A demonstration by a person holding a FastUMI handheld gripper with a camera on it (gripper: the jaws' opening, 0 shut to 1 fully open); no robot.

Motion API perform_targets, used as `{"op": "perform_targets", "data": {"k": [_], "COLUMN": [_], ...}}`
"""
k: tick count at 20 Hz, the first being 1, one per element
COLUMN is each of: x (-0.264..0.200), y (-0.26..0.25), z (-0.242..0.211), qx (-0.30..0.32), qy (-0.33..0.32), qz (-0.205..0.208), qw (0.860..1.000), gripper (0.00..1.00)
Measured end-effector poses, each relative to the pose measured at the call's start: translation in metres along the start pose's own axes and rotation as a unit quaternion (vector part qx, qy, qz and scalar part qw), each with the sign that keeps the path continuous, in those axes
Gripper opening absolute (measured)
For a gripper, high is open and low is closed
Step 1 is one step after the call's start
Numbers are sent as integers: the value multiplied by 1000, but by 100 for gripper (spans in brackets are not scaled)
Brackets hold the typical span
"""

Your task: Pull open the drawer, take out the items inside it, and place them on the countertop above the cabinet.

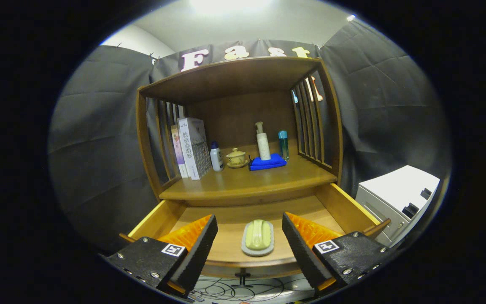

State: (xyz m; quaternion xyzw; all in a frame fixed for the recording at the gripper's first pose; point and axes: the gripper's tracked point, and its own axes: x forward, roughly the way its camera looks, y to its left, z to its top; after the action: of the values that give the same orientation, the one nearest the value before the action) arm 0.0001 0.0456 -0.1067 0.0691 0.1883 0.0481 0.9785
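The wooden drawer (pixel 344 207) of the cabinet stands pulled out below the countertop (pixel 243 183). Inside it, near the front, lies a green soap bar (pixel 258 234) in a grey oval dish (pixel 258 250). My gripper (pixel 249 228) hovers above the drawer with its fingers (pixel 201 249) wide apart, open, and the soap dish sits between and just below them. Nothing is held.
On the countertop stand books (pixel 192 147), a small white bottle (pixel 216 156), a lidded teacup (pixel 236 157), a pump bottle (pixel 263 141) on a blue cloth (pixel 267 162), and a teal bottle (pixel 284 145). A white unit (pixel 399 194) stands to the right. Cables lie on the floor below.
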Motion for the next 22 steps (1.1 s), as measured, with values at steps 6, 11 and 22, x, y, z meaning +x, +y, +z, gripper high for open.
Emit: {"op": "perform_targets", "data": {"k": [6, 11, 22], "x": [46, 77, 112], "y": [-8, -18, -41], "z": [-3, -44, -110], "qx": [-65, -76, -95], "qy": [70, 162, 280], "qz": [-45, -85, -120], "qw": [994, 980, 948], "gripper": [96, 96, 82]}}
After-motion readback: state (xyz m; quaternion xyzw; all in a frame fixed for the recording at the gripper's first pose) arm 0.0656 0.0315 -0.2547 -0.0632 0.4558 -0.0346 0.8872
